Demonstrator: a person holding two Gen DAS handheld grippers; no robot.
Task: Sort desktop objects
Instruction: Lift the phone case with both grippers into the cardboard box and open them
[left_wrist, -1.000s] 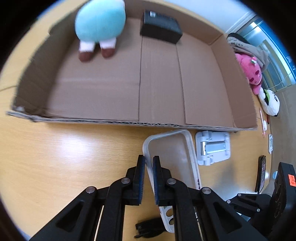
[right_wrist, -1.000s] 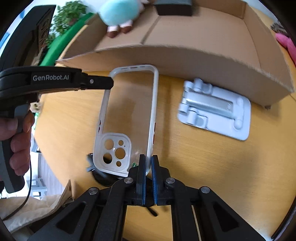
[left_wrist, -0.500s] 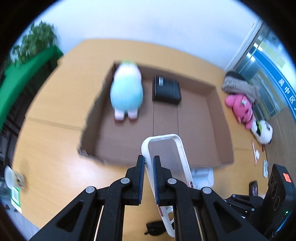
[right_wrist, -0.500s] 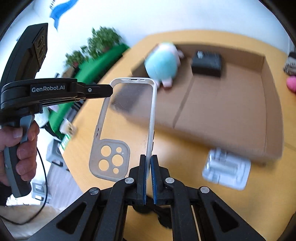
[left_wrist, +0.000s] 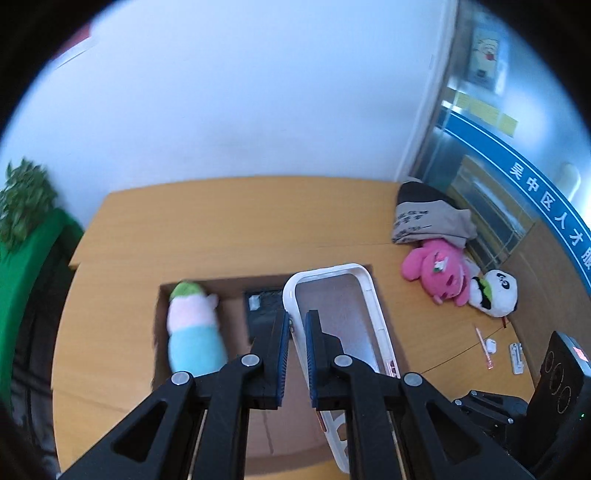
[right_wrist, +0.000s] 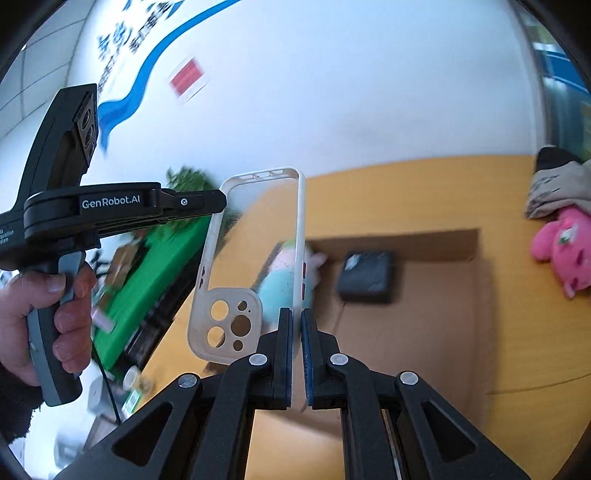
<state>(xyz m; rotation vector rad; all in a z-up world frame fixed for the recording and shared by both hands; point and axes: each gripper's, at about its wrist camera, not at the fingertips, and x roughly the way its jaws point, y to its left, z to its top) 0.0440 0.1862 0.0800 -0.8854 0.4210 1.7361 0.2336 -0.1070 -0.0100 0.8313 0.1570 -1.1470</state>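
I see both tongs pinched on the case (right_wrist: 255, 258): left tongs (left_wrist: 295, 354) grip one long edge, right tongs (right_wrist: 296, 354) the other. Case hangs above the box (right_wrist: 443, 314) on the desk (left_wrist: 229, 229).

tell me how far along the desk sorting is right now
Done: a blue-and-pink plush toy and a black box already lie in the open cardboard box.

In hand: the clear phone case with a white rim is held in the air over the box by both the left gripper and the right gripper.

Left: the pink plush, the panda plush and small white items are on the wooden desk.
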